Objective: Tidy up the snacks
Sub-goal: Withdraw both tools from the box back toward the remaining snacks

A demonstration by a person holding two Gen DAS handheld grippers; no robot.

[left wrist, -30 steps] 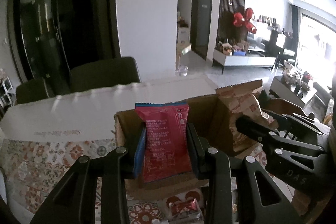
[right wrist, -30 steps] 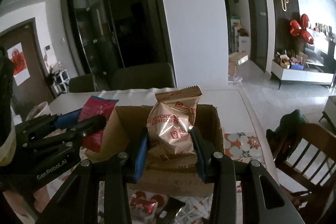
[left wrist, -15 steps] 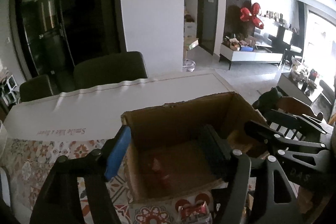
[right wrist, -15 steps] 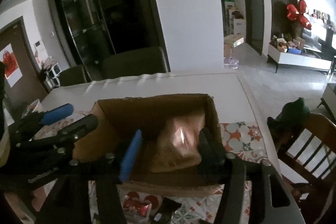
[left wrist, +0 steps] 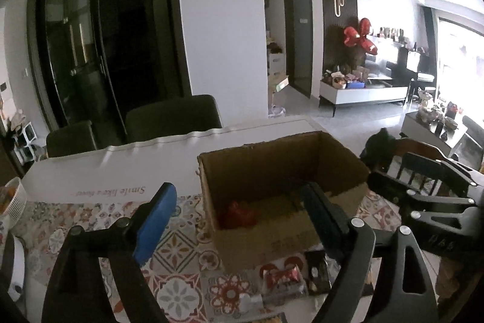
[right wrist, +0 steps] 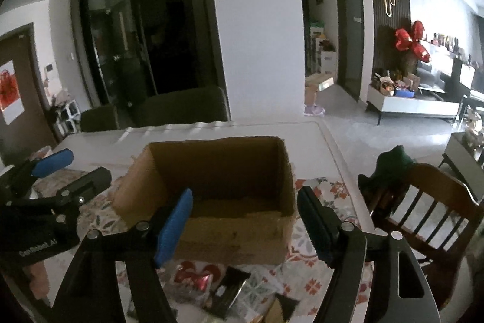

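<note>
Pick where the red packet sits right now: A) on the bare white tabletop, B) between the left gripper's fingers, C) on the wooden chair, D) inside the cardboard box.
D: the red packet lies on the floor of the cardboard box, and nothing is between the left gripper's opening fingers.

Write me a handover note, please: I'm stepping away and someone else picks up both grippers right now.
Left gripper: jaws opening, nothing between them.
Right gripper: jaws opening, nothing between them.
Both point at the open cardboard box on the patterned tablecloth.
Done: a red snack packet lies on the box floor; what else is inside is hard to tell from the wrist views.
Left: loose snacks lie on the cloth in front of the box, among them a red-and-white wrapped one and a dark packet. They likely go into the box next.
</note>
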